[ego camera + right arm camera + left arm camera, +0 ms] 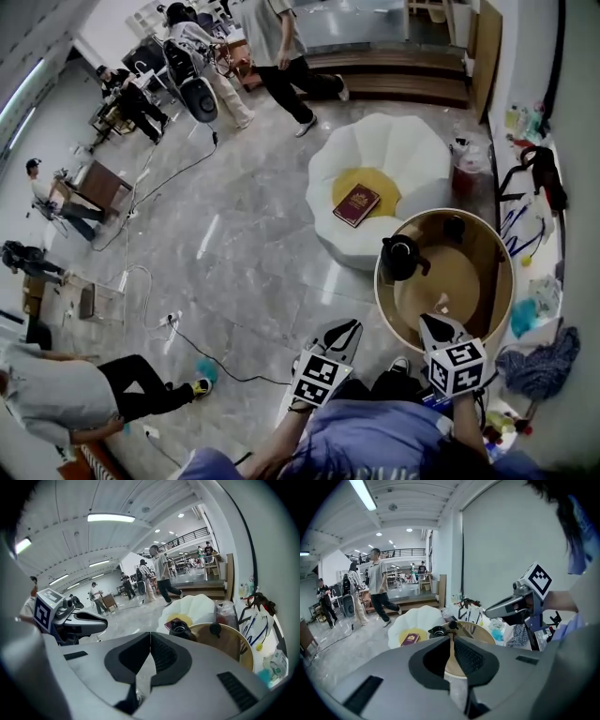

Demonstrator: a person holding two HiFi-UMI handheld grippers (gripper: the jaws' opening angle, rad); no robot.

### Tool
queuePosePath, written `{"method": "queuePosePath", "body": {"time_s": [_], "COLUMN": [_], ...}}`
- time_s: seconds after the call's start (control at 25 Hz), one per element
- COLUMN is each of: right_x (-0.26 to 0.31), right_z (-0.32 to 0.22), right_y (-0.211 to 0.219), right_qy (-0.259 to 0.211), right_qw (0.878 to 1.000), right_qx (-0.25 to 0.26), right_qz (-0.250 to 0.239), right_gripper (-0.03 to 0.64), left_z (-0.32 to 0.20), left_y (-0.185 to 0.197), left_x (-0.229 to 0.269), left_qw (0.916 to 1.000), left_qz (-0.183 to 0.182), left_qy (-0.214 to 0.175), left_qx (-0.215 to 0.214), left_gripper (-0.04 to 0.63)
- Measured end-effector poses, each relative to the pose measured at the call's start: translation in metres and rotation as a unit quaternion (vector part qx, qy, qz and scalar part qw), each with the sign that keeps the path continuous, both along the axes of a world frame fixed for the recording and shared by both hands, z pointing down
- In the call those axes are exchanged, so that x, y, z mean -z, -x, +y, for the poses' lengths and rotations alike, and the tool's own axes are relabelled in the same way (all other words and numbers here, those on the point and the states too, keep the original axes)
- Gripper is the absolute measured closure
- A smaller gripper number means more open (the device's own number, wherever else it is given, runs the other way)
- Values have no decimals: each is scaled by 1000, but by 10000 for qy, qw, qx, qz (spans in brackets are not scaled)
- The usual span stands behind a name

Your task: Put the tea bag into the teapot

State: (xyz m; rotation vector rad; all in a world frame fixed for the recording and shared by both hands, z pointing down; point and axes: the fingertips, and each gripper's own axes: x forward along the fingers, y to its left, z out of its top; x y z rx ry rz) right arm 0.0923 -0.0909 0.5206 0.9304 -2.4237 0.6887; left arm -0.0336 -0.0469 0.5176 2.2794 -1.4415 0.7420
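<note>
the left tool is pressed together at its tips, nothing between them; the right tool is the same. the right one hangs at the near edge of the round wooden surface, the left beside it over the floor. the black teapot stands open at the surface's left, its lid apart behind. a small pale scrap, perhaps the tea bag, lies just ahead of the right tool.

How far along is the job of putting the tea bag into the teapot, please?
Done: the lid lies off the teapot on the round table. In hand: nothing; the left gripper and right gripper are both shut and empty. Left: everything else; the tea bag, probably the small pale thing by the right gripper, is not yet picked up.
</note>
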Motion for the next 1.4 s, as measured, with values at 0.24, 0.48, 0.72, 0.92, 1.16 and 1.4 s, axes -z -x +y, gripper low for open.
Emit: {"method": "queuePosePath", "body": {"time_s": [0.24,0.48,0.72,0.92,1.16,1.4], "right_x": [5,11,25,31,39,44], "right_z": [30,81,142,190,229,257], "right_y": [27,55,73,89,95,99], "right_qy": [-3,109,35,-54,-176,-327], "right_qw": [9999,9999,9995,9989,9982,9979], "right_qx": [110,-73,-300,-470,-547,-556], "right_qz": [69,-73,-16,-80,-168,-87], "right_gripper": [598,598,598,598,598,598], "left_z": [30,57,103,153,192,219], "left_y": [15,25,28,39,40,38], "left_x": [3,23,40,42,47,52], "left_qw": [9999,9987,9955,9935,9911,9879], "left_qz": [167,310,499,508,557,587], "left_qy": [-36,-296,-505,-555,-690,-840], "left_qx": [-3,-269,-628,-860,-992,-1168], "left_gripper": [557,557,557,557,557,557]}}
